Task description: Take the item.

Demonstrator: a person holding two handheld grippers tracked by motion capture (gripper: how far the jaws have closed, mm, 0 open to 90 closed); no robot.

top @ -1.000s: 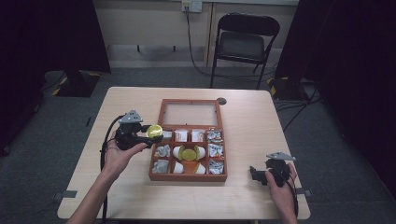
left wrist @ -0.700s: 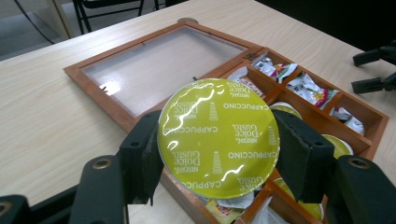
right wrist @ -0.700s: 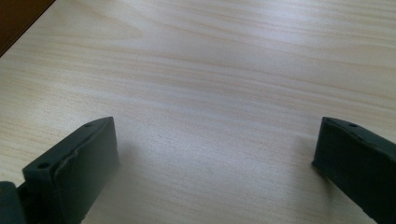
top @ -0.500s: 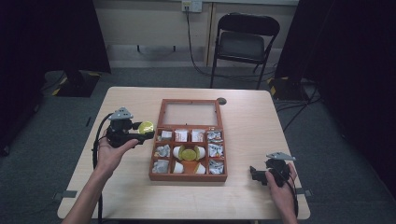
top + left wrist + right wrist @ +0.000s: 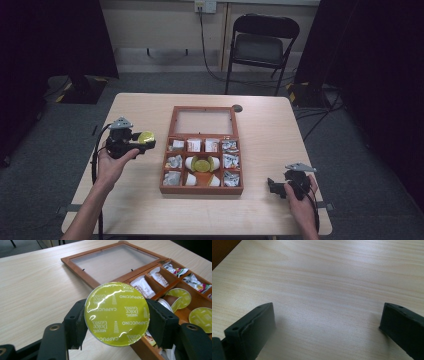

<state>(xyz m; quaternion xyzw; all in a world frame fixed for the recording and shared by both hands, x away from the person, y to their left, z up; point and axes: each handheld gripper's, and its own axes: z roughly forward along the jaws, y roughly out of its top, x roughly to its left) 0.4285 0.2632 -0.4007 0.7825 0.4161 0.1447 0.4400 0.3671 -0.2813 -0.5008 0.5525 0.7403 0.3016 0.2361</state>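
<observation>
Left gripper (image 5: 117, 322) is clamping a round, glossy yellow-green foil-lidded coffee capsule (image 5: 117, 314) near the pale wooden desk's (image 5: 280, 130) left edge; its printed lettering is legible in the left gripper view. Right gripper (image 5: 327, 327) is resting, jaws apart, near the desk's front right corner.

green foil lid of capsule (image 5: 117, 314): "nescafé dolce gusto" and "cappuccino", repeated; sachet print unreadable.

Over the last second the left gripper (image 5: 145, 142) has carried the green capsule (image 5: 146, 137) away from the wooden box (image 5: 202, 189), toward nine o'clock. A second ago the capsule hung just beside the box's left wall; now it is over bare bench (image 5: 130, 200), well apart from the box, clamped between the fingers (image 5: 75, 322).
</observation>
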